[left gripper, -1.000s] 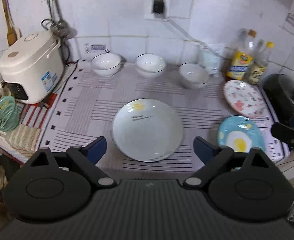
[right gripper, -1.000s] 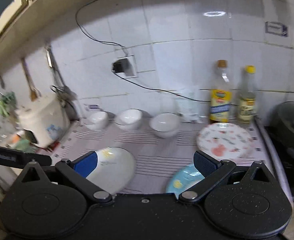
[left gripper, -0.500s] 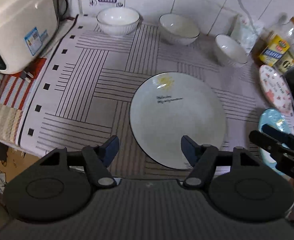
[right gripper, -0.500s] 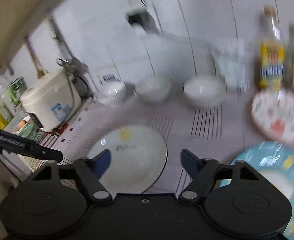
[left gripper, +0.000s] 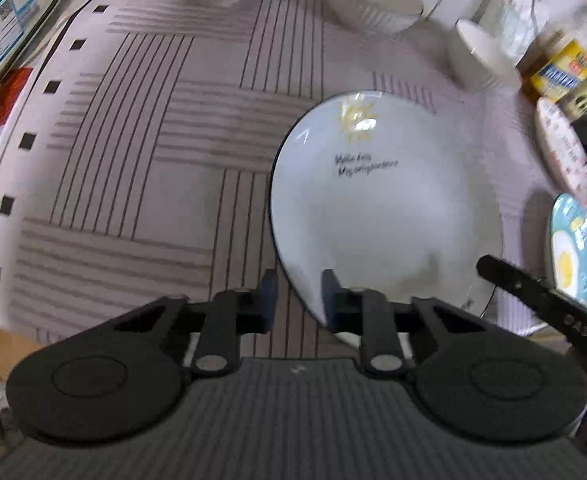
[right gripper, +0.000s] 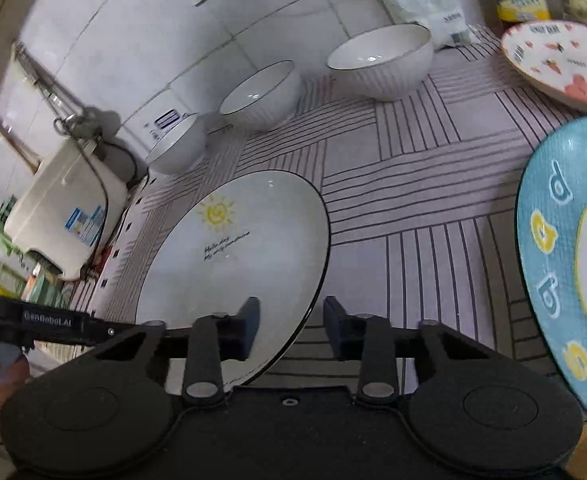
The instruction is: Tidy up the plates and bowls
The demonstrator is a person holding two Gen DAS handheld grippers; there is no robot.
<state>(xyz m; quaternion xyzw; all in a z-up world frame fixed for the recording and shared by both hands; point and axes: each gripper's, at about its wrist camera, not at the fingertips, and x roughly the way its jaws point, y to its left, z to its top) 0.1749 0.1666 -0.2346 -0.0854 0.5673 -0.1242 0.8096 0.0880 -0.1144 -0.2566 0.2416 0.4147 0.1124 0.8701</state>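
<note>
Round white ceramic plate w/ yellow sun print (left gripper: 385,208) lies flat on striped grey mat (left gripper: 141,152), in front of three white bowls. Left gripper (left gripper: 296,294) & right gripper (right gripper: 291,320), jaws just closing, each straddle its near rim w/ gaps still visible; neither grips.

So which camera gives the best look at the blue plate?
The right wrist view: the blue plate fills its right edge, yellow ducks and lettering clear, though partly cropped. The left wrist view shows it only as a narrow, distorted sliver at the right edge.
</note>
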